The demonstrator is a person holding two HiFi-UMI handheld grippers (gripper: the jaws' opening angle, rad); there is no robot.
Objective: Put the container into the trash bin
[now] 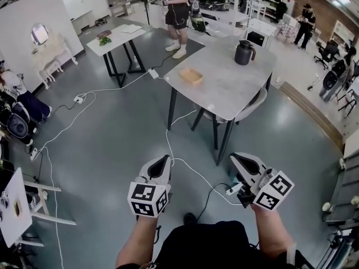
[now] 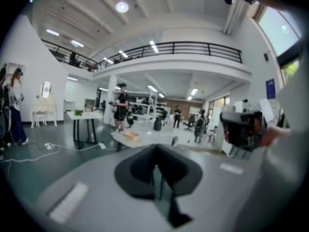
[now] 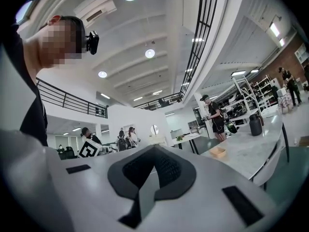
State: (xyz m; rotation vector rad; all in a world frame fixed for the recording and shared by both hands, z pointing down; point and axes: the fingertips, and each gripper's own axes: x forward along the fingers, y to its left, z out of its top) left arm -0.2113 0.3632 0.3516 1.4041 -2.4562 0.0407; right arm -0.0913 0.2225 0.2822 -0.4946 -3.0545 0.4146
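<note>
Two grippers hover low over the floor [image 1: 112, 133], the left gripper [image 1: 163, 159] and the right gripper [image 1: 235, 157], each with jaws pressed together and nothing between them. One tan container [image 1: 191, 75] lies well ahead of both on the grey table [image 1: 224, 94], its contents too small to tell. One black jug [image 1: 244, 52] stands farther back.

The container [image 1: 191, 75] is pale tan, on a light grey desk [image 1: 224, 97] with black legs, beside a black jug [image 1: 244, 52]. The floor [image 1: 123, 139] is glossy blue-grey, crossed by white cables [image 1: 167, 142]. The left gripper [image 1: 164, 159] and right gripper [image 1: 236, 157] are pale grey (marker cubes black-and-white squares).
</note>
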